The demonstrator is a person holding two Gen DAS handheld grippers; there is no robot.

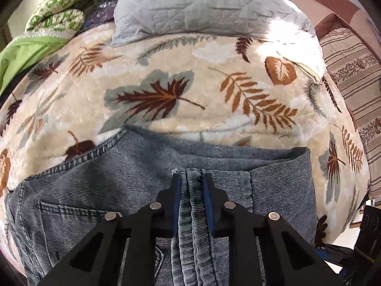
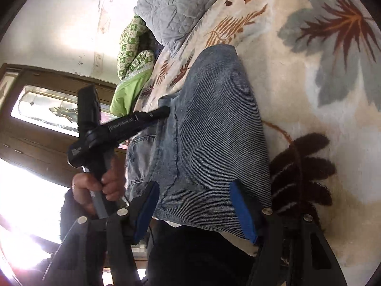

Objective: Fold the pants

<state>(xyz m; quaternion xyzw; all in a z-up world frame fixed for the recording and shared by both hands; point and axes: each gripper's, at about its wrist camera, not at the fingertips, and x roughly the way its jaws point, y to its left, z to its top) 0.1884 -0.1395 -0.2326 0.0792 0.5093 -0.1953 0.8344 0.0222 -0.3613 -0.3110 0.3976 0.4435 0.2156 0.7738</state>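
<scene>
Gripping bunched pants point(image 1: 133, 181) on bed point(image 1: 214, 90): left hand-held gripper point(image 1: 192, 186) clamped on fold; right hand-held gripper point(image 2: 194, 199) jaws apart, straddling denim. Advise keeping layers aligned, lowering flat.

Ribbed denim pants point(image 1: 133, 174), seemingly plush blanket point(image 1: 214, 54)

A home bedroom is shown: a bed covered by a leaf-patterned blanket point(image 1: 166, 71), a grey pillow point(image 1: 202, 7), a glazed wooden door point(image 2: 47, 109).
</scene>
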